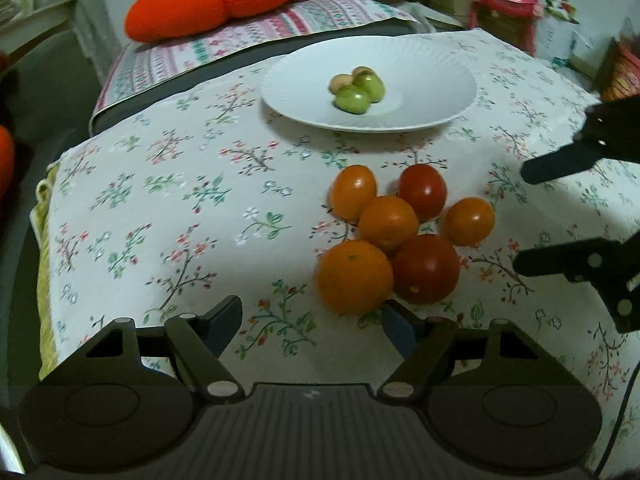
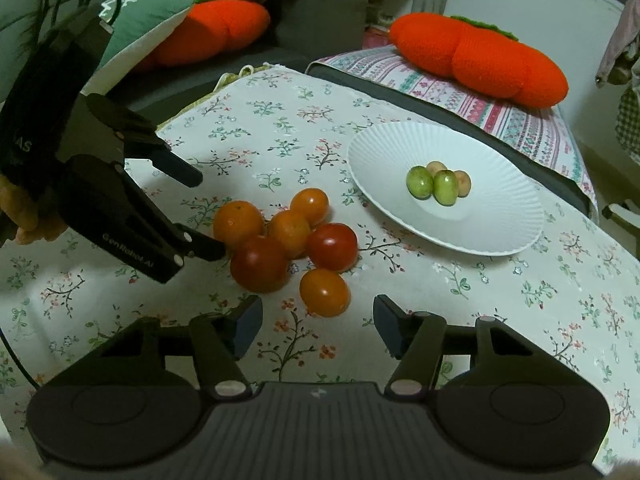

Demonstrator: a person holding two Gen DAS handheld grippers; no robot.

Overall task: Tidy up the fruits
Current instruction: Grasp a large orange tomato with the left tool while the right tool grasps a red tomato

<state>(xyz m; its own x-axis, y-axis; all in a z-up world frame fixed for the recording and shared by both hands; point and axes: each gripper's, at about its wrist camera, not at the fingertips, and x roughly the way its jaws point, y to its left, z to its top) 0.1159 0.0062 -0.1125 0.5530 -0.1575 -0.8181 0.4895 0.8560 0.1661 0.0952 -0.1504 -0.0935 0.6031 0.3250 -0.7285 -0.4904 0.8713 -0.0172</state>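
Both grippers wide open, holding nothing. Left gripper point(image 1: 312, 322) sits just short of the fruit cluster point(image 1: 396, 236): six orange and red fruits bunched touching on the floral cloth point(image 1: 160, 200). Right gripper point(image 2: 316, 328) is near the closest orange one point(image 2: 325, 293). White plate point(image 2: 500, 232) beyond holds four small green and tan fruits point(image 2: 438, 182).

Four orange fruits point(image 1: 354, 276), two red tomatoes point(image 1: 426, 268), two green fruits point(image 1: 352, 98), seemingly two tan ones point(image 1: 341, 82).
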